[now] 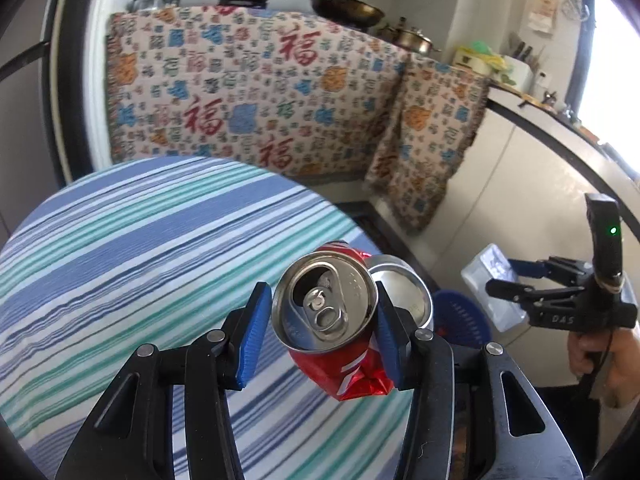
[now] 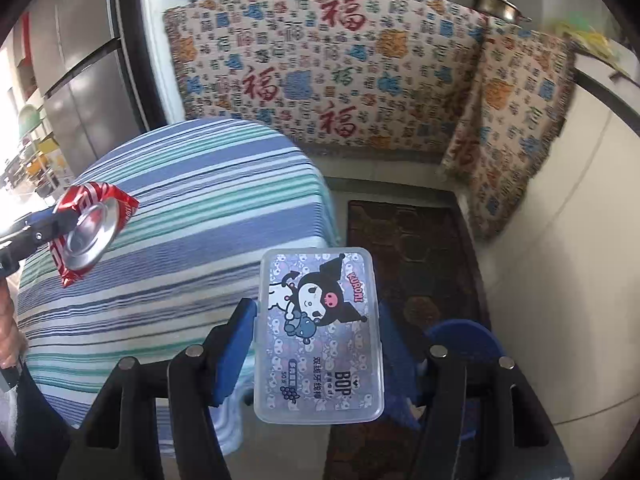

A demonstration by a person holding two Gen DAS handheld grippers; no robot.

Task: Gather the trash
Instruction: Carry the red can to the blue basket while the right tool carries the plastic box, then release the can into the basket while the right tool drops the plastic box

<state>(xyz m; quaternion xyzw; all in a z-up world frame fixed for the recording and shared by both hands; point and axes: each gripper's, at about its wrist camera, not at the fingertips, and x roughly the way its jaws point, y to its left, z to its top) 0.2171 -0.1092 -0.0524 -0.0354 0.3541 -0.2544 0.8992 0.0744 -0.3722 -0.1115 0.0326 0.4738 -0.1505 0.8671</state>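
While clamped in the left gripper (image 1: 320,332), crushed can (image 1: 326,304) mouth-end toward camera, long axis away

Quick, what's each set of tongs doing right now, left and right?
Left tongs: closed on the crushed red can, lifted above the striped tablecloth.
Right tongs: closed on the clear plastic box.

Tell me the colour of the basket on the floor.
Blue. The basket shows best in the left wrist view, beyond the crushed can.
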